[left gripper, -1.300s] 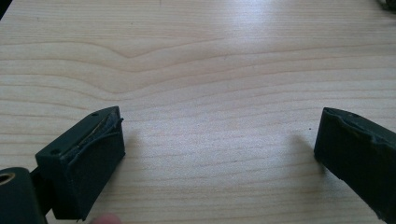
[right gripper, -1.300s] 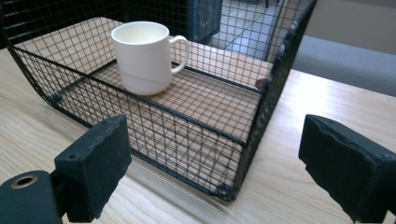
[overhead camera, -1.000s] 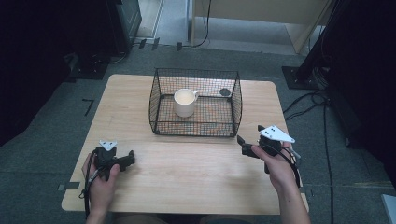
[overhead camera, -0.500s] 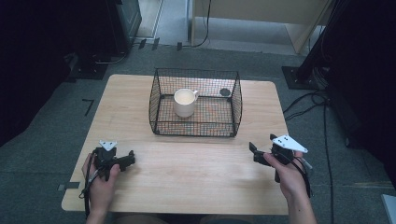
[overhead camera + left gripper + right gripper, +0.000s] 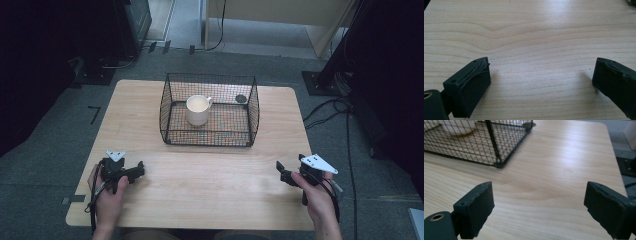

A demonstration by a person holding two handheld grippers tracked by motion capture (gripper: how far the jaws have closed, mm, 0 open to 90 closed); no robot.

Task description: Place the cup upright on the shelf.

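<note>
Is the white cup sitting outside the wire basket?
No, the white cup stands upright inside the black wire basket, near its left side in the high view.

**Mug sits upright inside the wire basket**

The black wire basket (image 5: pixel 209 111) stands on the far half of the wooden bench (image 5: pixel 200 180), open at the top, its mesh walls flaring slightly outward. Inside it, a cream mug (image 5: pixel 197 110) stands upright in the basket's left half, handle pointing toward the basket's far right. A small dark round thing (image 5: pixel 241 98) lies by the basket's far right corner; whether inside or just outside the mesh is hard to tell.
</note>
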